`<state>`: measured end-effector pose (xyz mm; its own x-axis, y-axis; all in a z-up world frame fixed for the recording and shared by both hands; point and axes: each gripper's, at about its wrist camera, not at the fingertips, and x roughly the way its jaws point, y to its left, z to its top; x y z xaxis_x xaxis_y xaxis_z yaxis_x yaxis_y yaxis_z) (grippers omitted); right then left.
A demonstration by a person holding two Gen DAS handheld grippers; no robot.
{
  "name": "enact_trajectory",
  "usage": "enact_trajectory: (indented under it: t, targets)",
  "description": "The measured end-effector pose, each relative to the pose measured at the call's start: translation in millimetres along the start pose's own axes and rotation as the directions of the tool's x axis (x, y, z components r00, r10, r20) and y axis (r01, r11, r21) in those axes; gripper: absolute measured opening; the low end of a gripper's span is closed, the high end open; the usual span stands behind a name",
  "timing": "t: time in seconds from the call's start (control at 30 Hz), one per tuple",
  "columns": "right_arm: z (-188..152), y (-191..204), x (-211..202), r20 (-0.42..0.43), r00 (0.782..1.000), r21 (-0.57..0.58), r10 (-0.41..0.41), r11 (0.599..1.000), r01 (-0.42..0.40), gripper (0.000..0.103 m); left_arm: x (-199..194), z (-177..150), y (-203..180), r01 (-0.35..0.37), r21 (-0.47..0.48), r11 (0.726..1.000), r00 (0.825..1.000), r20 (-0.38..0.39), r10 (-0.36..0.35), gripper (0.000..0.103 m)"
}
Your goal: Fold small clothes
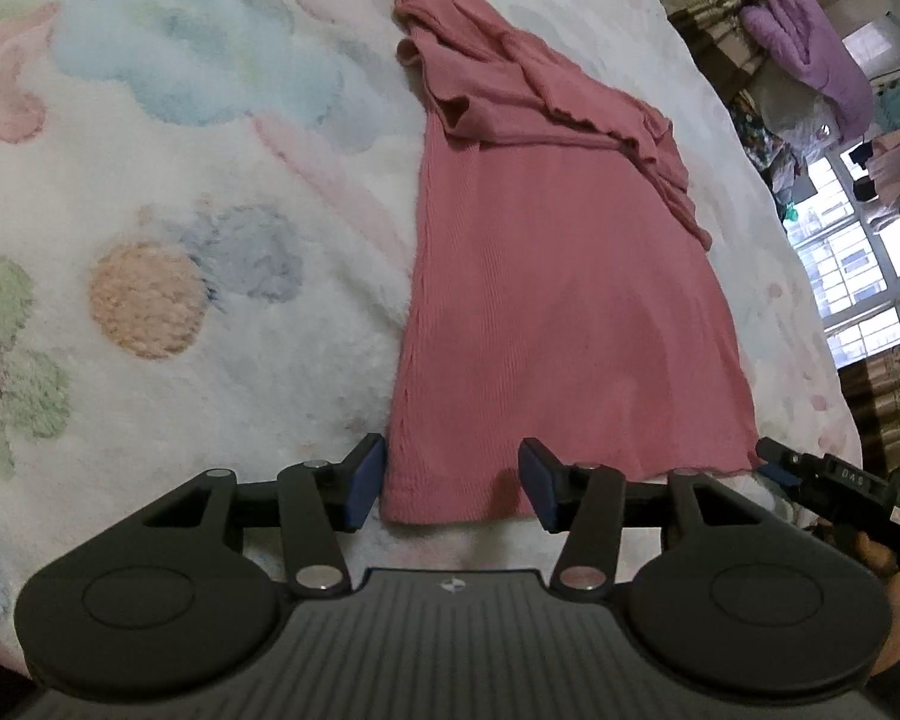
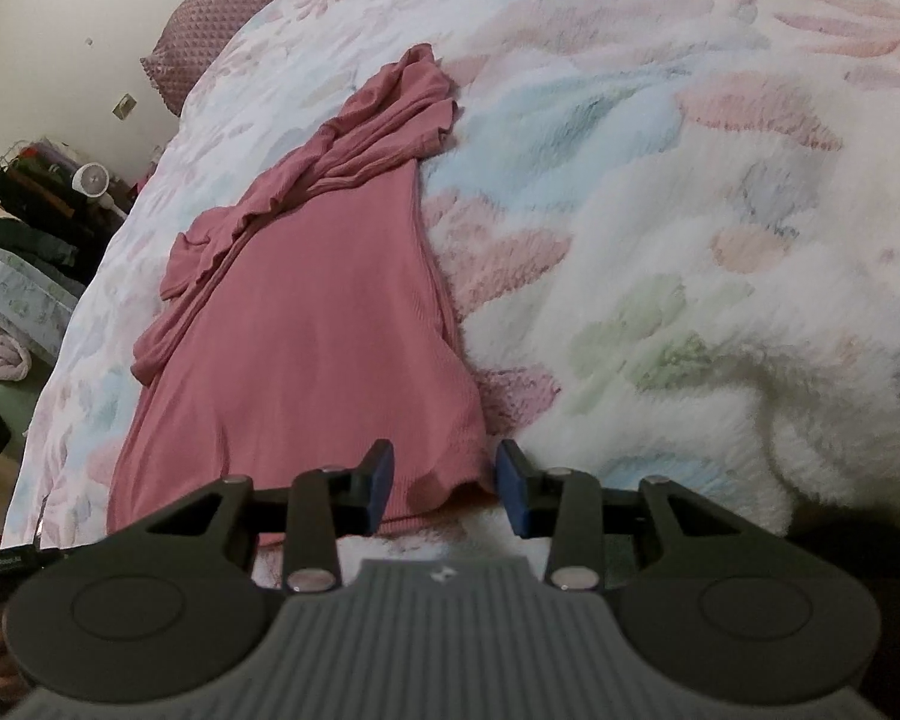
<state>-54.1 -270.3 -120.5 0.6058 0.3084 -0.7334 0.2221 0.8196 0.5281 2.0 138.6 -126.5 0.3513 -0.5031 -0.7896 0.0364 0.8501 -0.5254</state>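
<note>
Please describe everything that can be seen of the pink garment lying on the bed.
The pink garment is a dusty-rose, finely ribbed knit. It lies lengthwise on a fluffy floral blanket, its near part flat and smooth and its far part bunched into wavy-edged folds. The left gripper and the right gripper each stand open around a near hem corner; the pads do not press on the cloth.

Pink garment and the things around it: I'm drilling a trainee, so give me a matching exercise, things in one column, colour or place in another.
Things:
1. pink garment
2. pillow
3. left gripper
4. right gripper

Descriptions:
A. dusty mauve, at the bed's far end
B. jaws open at the hem's left corner
C. jaws open at the hem's right corner
D. lying along the floral blanket, bunched at its far end

Pairs: 1-D, 2-A, 3-B, 4-C
</note>
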Motion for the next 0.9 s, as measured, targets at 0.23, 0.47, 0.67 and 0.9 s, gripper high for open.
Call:
enact_trajectory:
  t: [0.23, 0.47, 0.67, 0.9]
  targets:
    - [3, -5, 7, -0.002, 0.999, 0.022, 0.034, 0.999, -0.034, 0.027, 3, -4, 5, 0.004, -0.007, 1.0, 1.0, -0.003, -0.004, 0.06]
    - [3, -5, 7, -0.01, 0.997, 0.024, 0.082, 0.996, -0.081, 0.01, 0, -5, 7, 0.093, -0.034, 0.995, 0.995, -0.022, -0.094, 0.01]
    - [5, -10, 3, 0.002, 0.994, 0.062, 0.113, 0.992, -0.113, 0.007, -9, -6, 8, 0.148, -0.056, 0.987, 0.989, -0.021, -0.149, 0.007]
    - [22, -7, -23, 0.066, 0.98, 0.079, 0.189, 0.978, -0.194, 0.007, -44, 19, 5, 0.264, -0.097, 0.96, 0.963, 0.084, -0.257, 0.007]
